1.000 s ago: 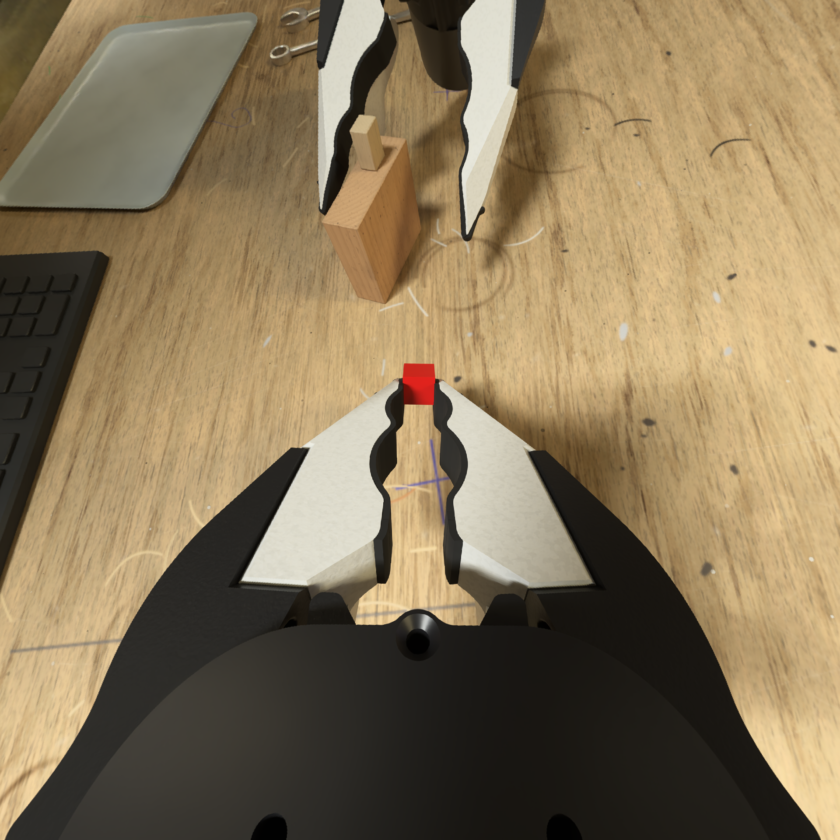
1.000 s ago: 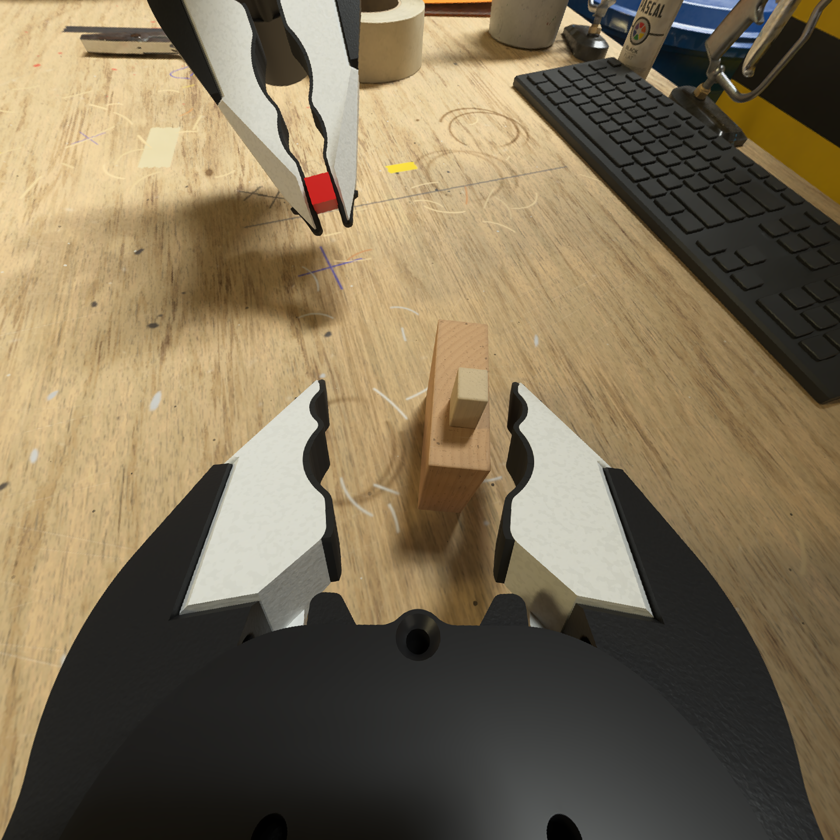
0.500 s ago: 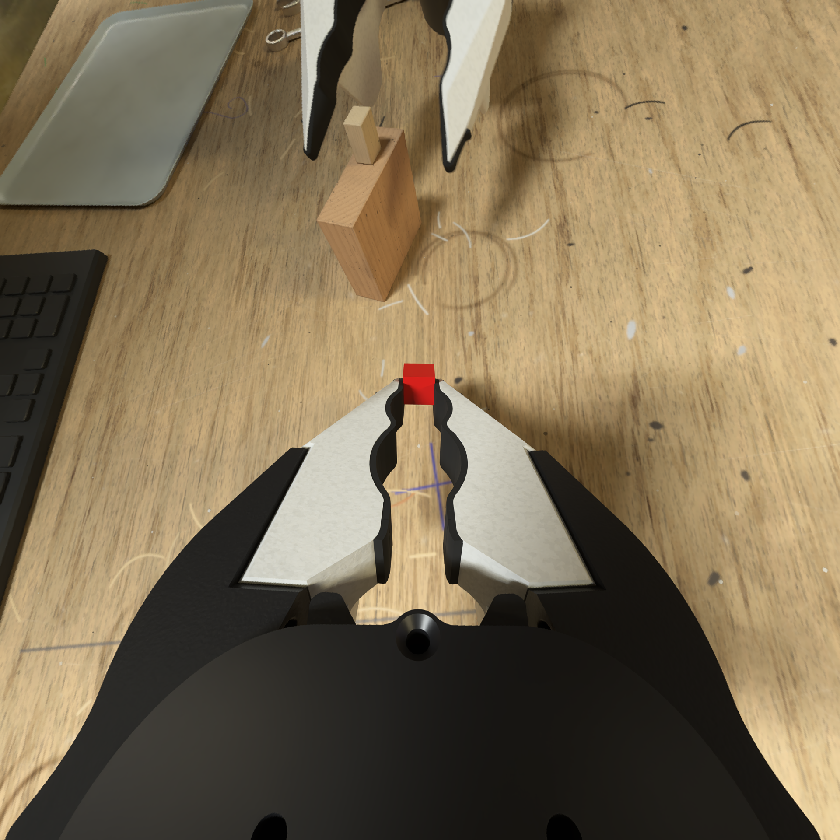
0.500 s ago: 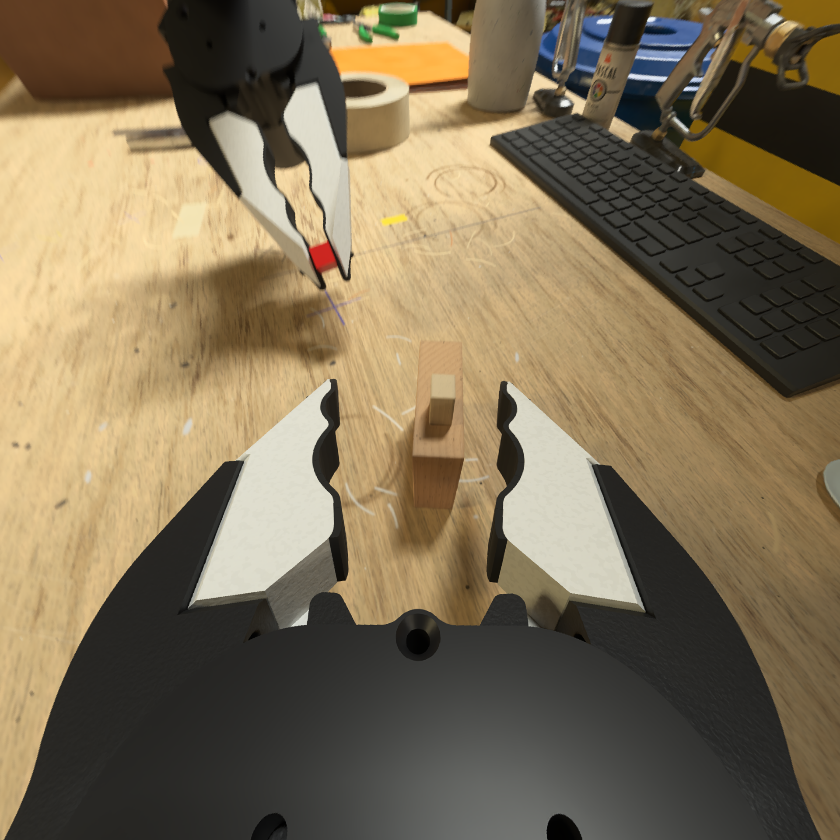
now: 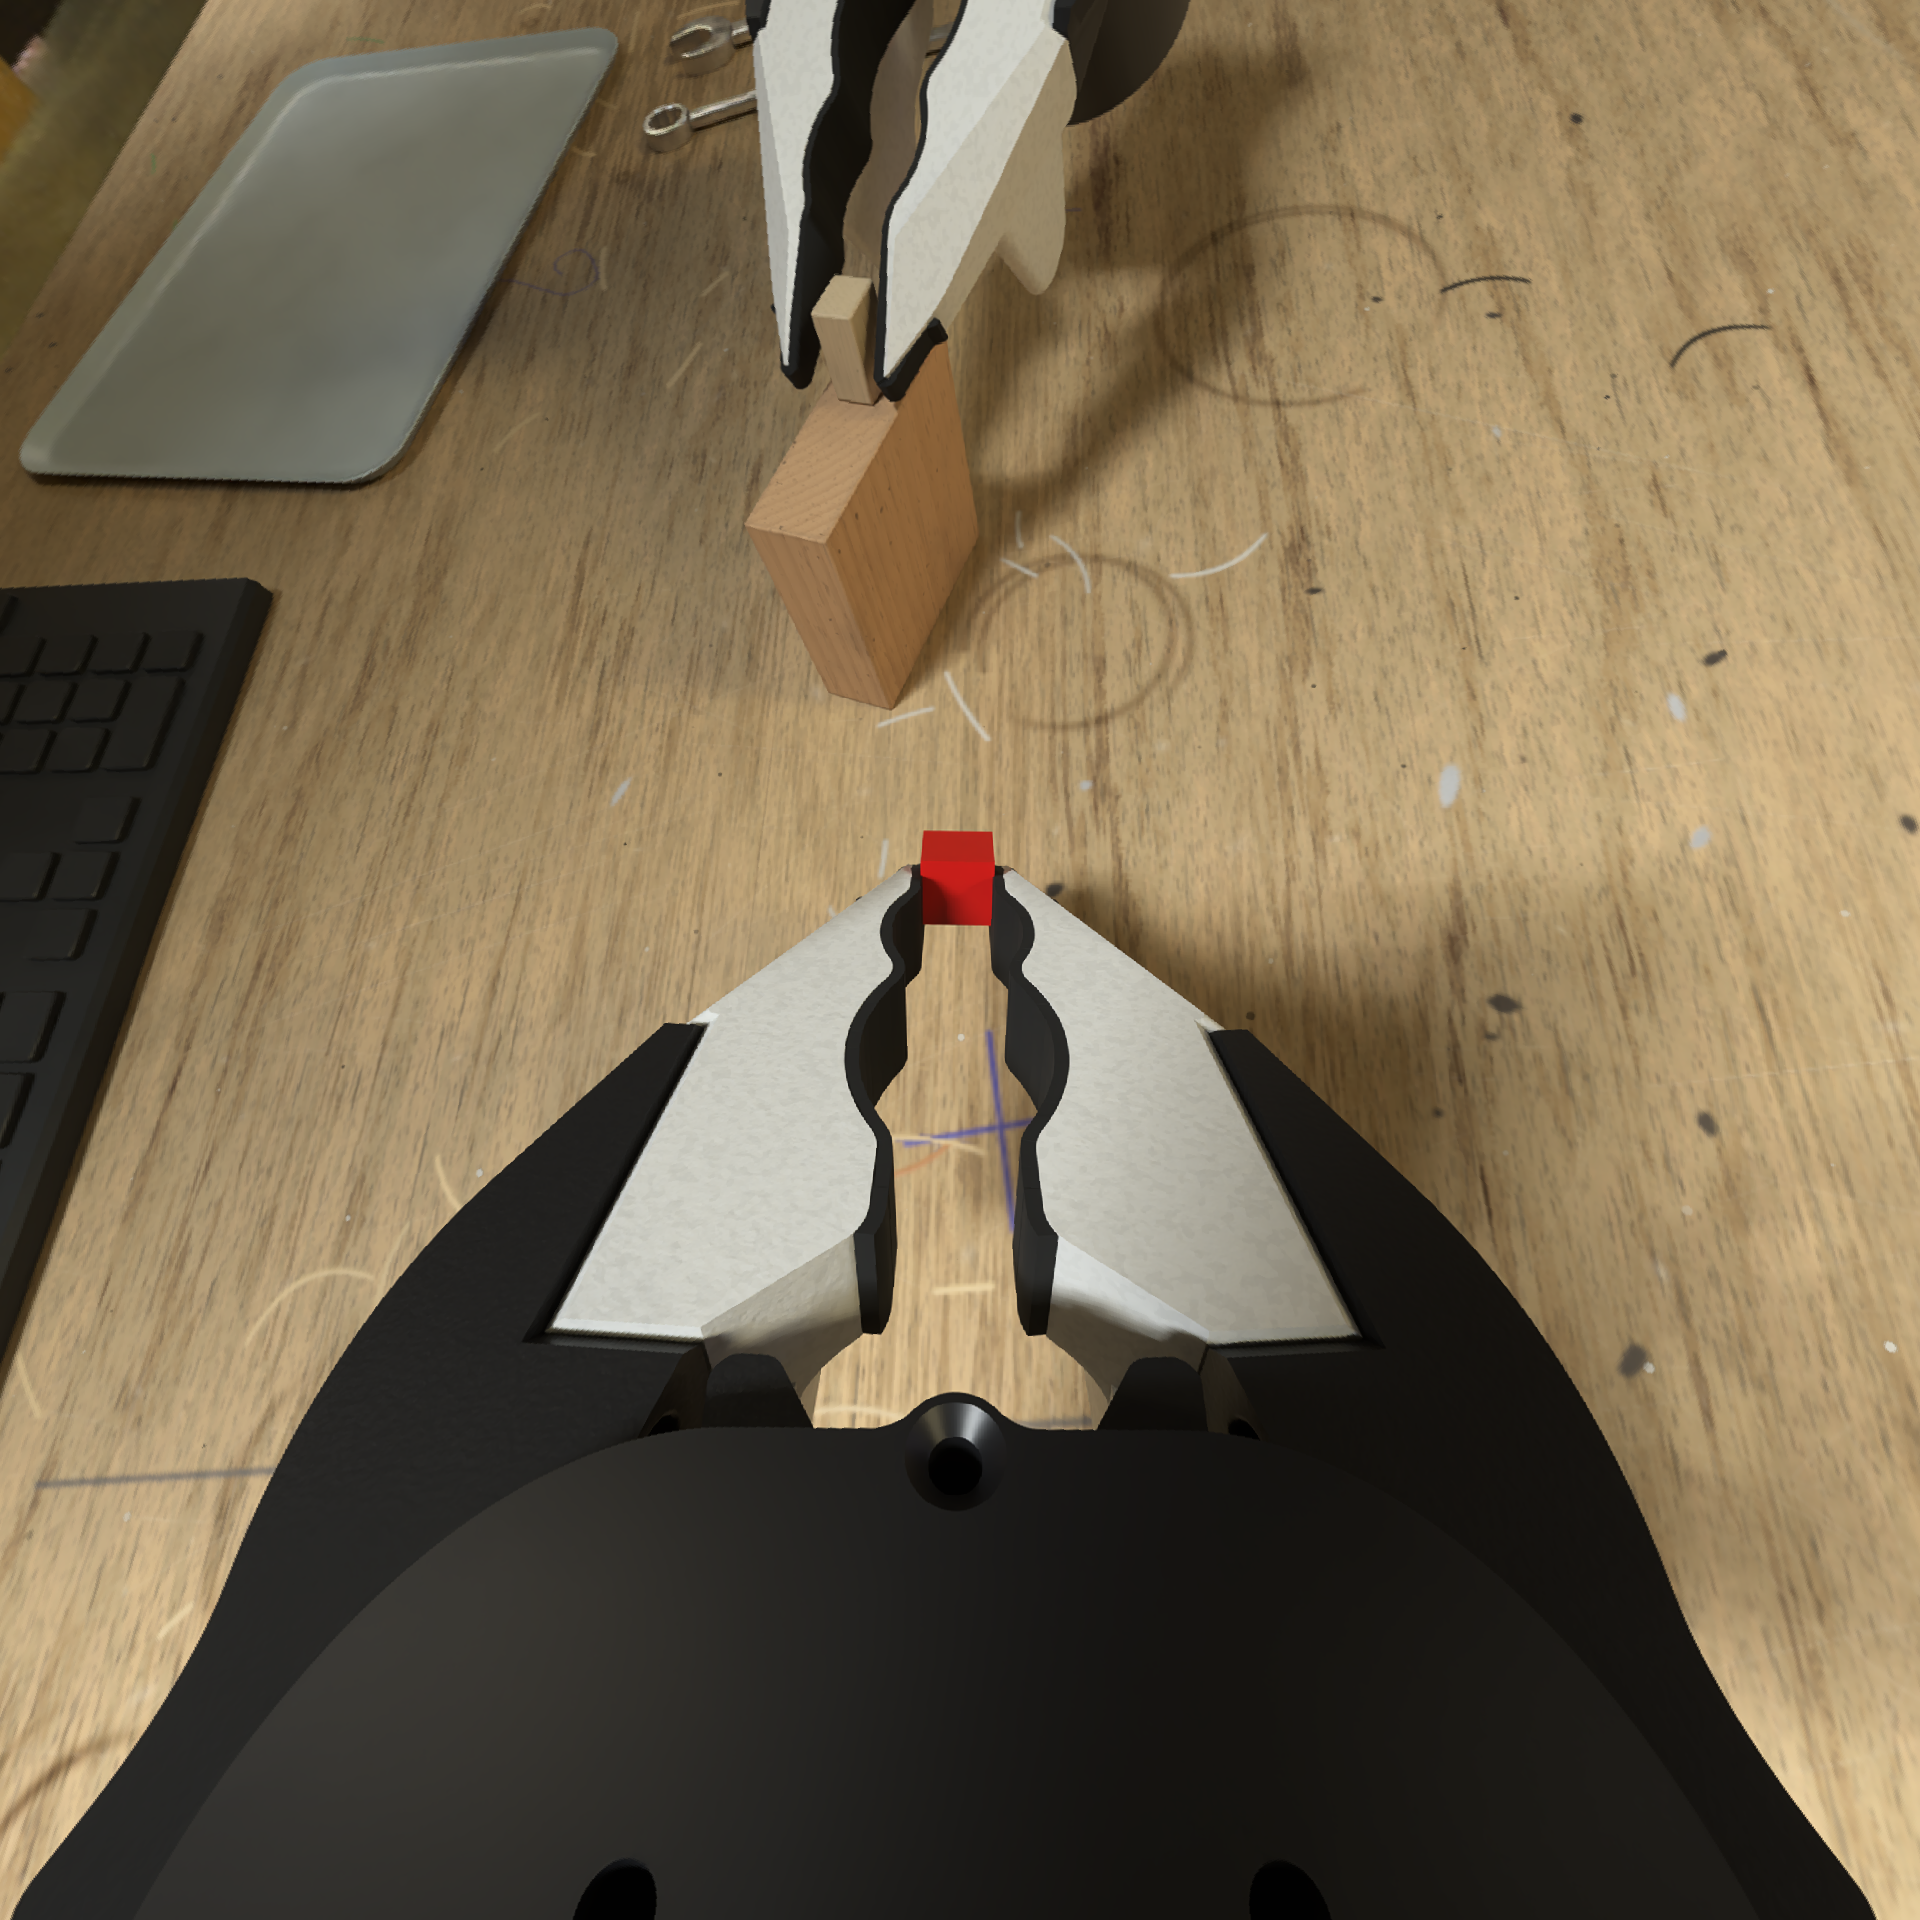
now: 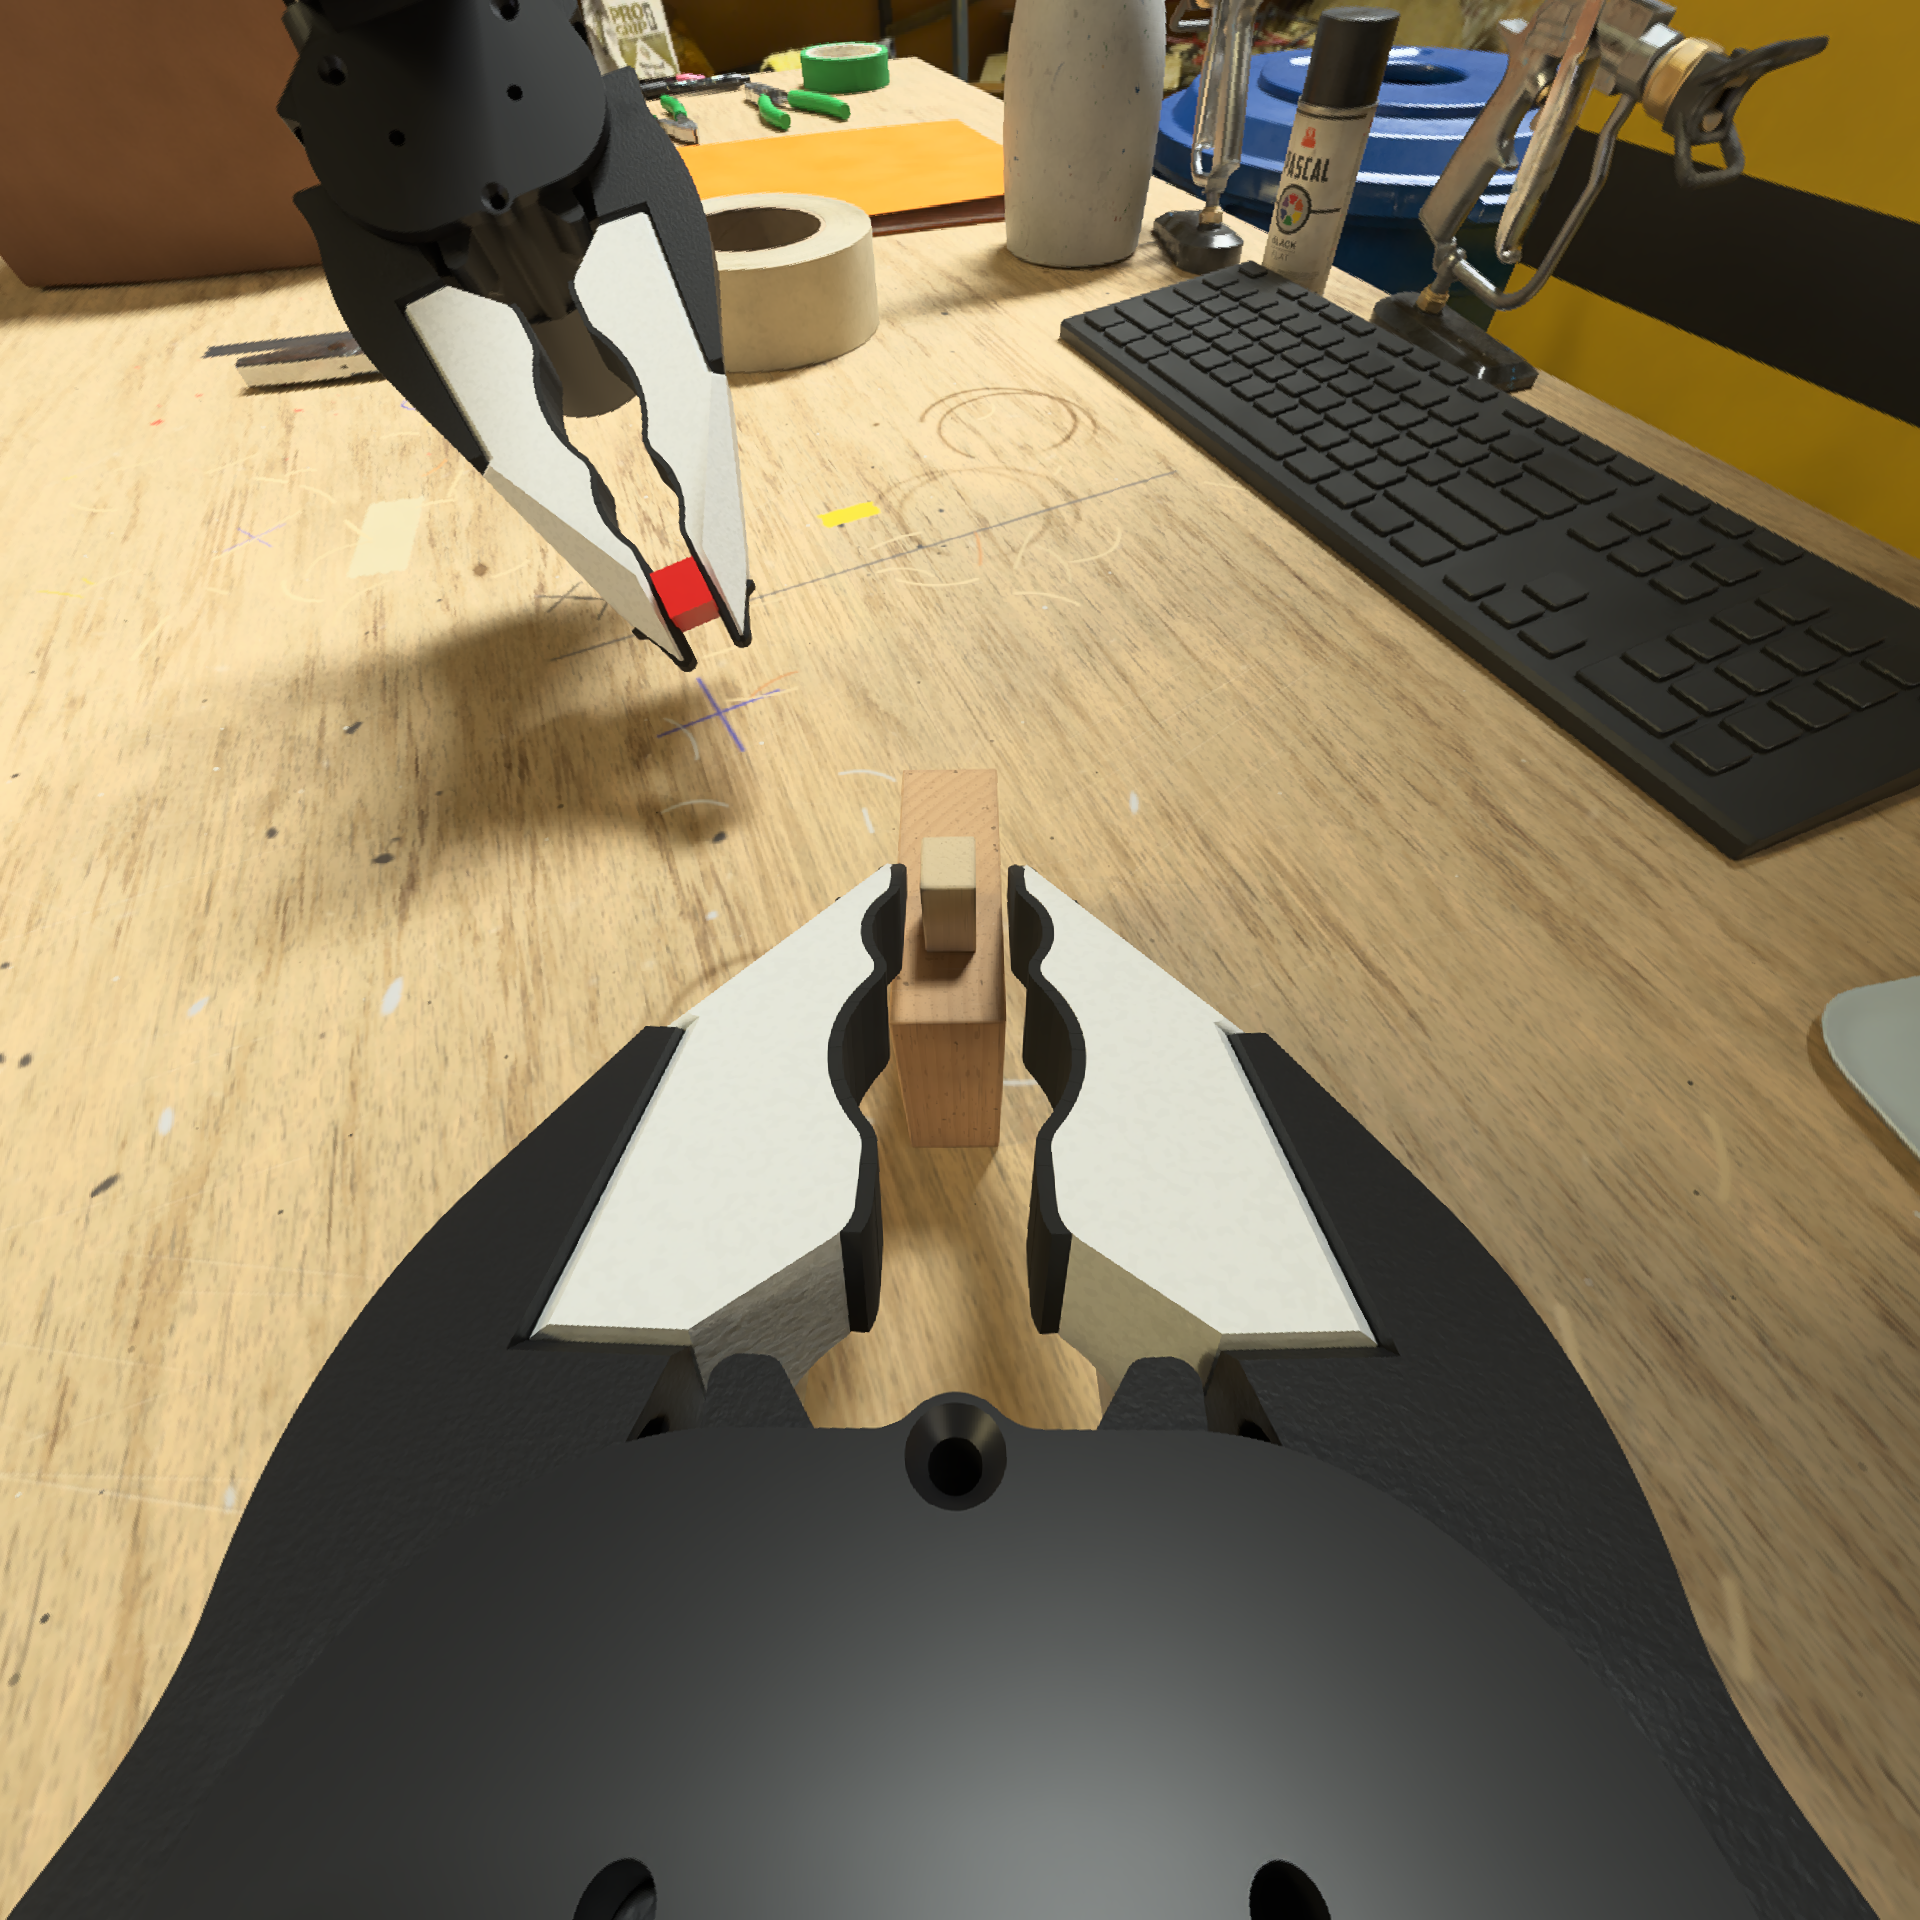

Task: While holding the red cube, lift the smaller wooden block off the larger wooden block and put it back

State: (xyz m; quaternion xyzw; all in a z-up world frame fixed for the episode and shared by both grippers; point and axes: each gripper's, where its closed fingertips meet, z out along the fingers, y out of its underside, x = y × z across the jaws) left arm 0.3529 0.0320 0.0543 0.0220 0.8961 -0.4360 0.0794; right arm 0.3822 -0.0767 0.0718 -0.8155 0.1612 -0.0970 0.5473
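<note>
My left gripper [image 5: 957, 896] is shut on the small red cube [image 5: 957, 878] and holds it above the wooden table; both also show in the right wrist view, the gripper [image 6: 712, 639] and the cube [image 6: 683, 594]. The larger wooden block [image 6: 948, 1060] stands on the table with the smaller pale block [image 6: 948, 894] upright on top. My right gripper [image 6: 953, 896] has its jaws narrowed around the smaller block, with a slim gap on each side. In the left wrist view the right gripper [image 5: 844, 376] straddles the smaller block [image 5: 842, 332] on the larger block [image 5: 868, 540].
A black keyboard [image 6: 1507, 520] lies right of the blocks and shows at the left edge of the left wrist view [image 5: 94, 831]. A grey tray [image 5: 312, 260] and wrenches [image 5: 696, 114] lie beyond. A tape roll [image 6: 800, 270], a white bottle [image 6: 1081, 125] and a spray can [image 6: 1320, 156] stand at the far edge.
My right gripper has come down over the blocks and its jaws have narrowed from wide open to close around the smaller block. My left gripper has kept hold of the red cube.
</note>
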